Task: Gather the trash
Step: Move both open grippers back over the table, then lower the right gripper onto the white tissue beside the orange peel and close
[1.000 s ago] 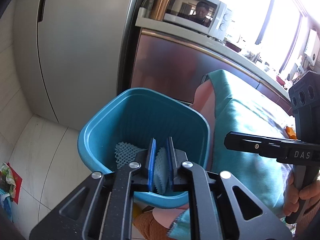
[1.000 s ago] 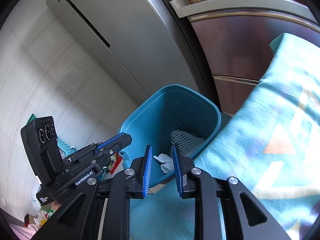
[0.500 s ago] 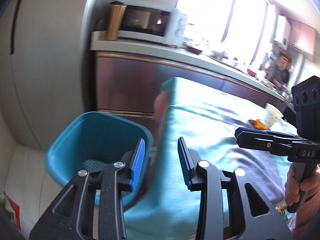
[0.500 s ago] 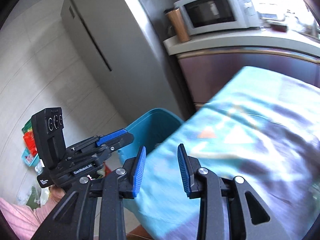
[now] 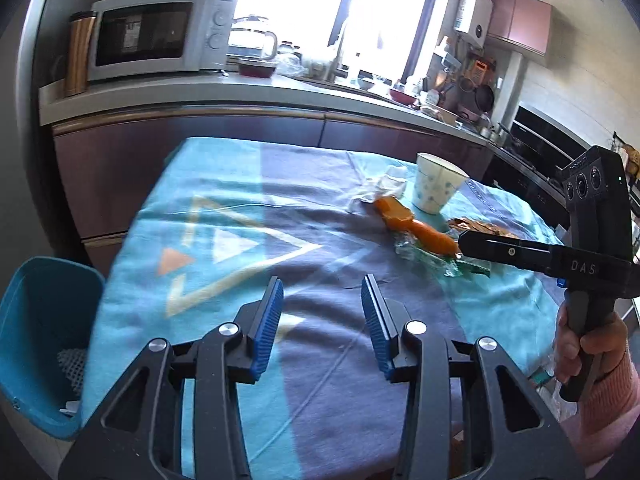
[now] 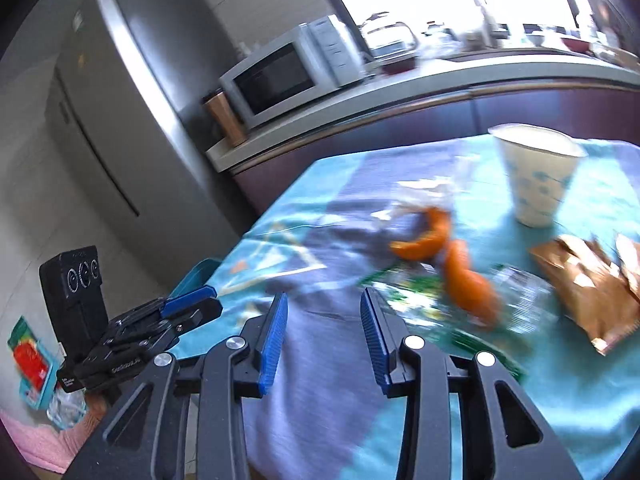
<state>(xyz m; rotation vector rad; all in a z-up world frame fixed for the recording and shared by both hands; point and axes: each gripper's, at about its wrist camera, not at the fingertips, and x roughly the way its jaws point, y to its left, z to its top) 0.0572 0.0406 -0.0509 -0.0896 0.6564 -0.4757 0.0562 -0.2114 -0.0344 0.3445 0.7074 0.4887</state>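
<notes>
Trash lies on the blue-clothed table (image 5: 248,208): orange peel (image 5: 416,228) (image 6: 460,268) on a clear green-printed wrapper (image 5: 460,268) (image 6: 408,300), a white dotted paper cup (image 5: 436,188) (image 6: 536,176), a brown snack bag (image 6: 592,284) and crumpled clear plastic (image 5: 380,188). My left gripper (image 5: 322,320) hovers over the cloth, jaws opening, nothing between them. My right gripper (image 6: 322,328) is just left of the wrapper, jaws opening too, and empty. The blue bin (image 5: 36,336) with white foam netting stands at the table's left end.
A counter (image 5: 208,92) behind the table carries a microwave (image 5: 152,36), a copper tumbler (image 5: 78,54) and a kettle. A steel fridge (image 6: 120,92) stands beside it. Bags lie on the floor at the left (image 6: 32,364).
Both grippers swung right from above the bin to over the table and widened their jaws. The foam netting once between the left jaws now lies in the bin.
</notes>
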